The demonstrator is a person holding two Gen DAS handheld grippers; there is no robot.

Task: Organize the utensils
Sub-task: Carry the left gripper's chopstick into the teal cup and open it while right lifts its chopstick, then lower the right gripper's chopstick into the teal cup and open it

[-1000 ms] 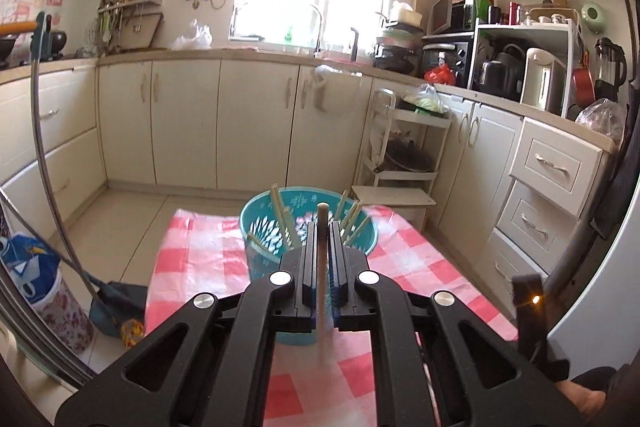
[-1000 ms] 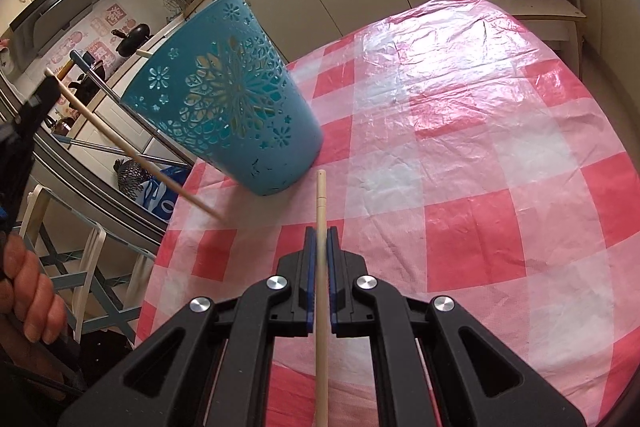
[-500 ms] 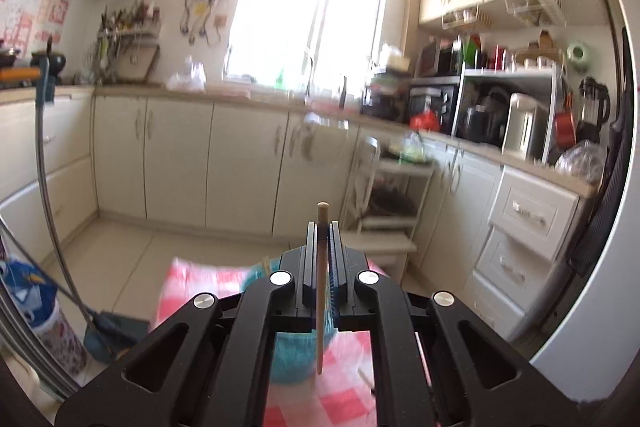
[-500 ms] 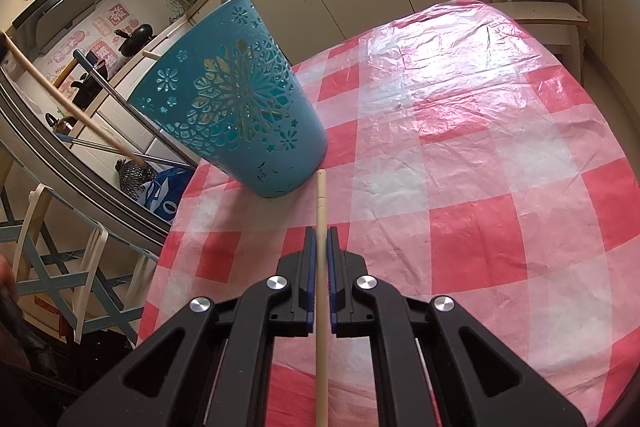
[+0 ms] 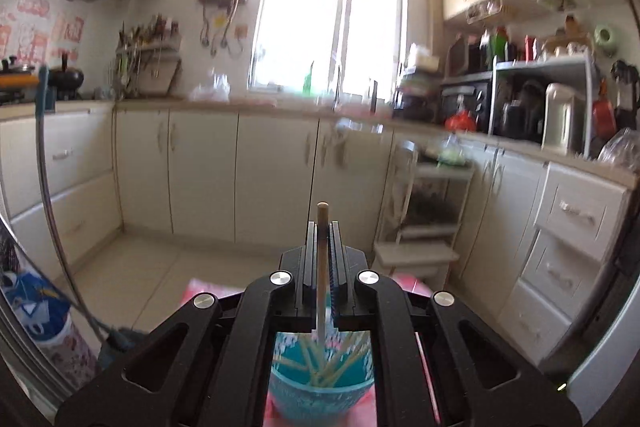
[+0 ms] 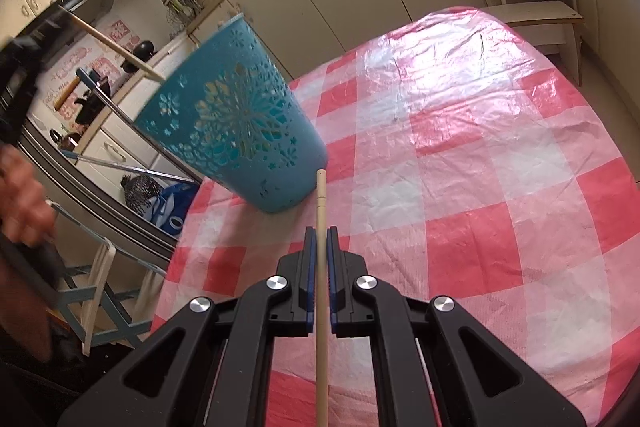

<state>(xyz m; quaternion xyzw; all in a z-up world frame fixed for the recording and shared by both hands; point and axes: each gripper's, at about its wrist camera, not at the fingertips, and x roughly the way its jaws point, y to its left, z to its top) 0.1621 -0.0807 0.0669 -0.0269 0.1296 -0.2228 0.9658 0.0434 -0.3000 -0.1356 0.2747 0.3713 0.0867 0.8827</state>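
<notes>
A teal perforated holder (image 6: 236, 119) stands on the red-and-white checked tablecloth (image 6: 460, 147). In the left wrist view the holder (image 5: 320, 387) is straight below, with several wooden chopsticks inside. My left gripper (image 5: 321, 227) is shut on a wooden chopstick (image 5: 321, 267), held upright above the holder's mouth. That chopstick (image 6: 116, 47) also shows in the right wrist view, slanting down toward the holder's rim. My right gripper (image 6: 320, 231) is shut on another wooden chopstick (image 6: 321, 267), low over the cloth just right of the holder's base.
Cream kitchen cabinets (image 5: 208, 179) and a counter run along the far wall. A white shelf rack (image 5: 424, 211) stands beyond the table. A folding stool (image 6: 100, 291) and a blue bag (image 6: 172, 203) sit on the floor left of the table.
My left gripper has risen and moved over the holder, so the holder now sits directly beneath it. The right gripper and its chopstick have stayed almost still.
</notes>
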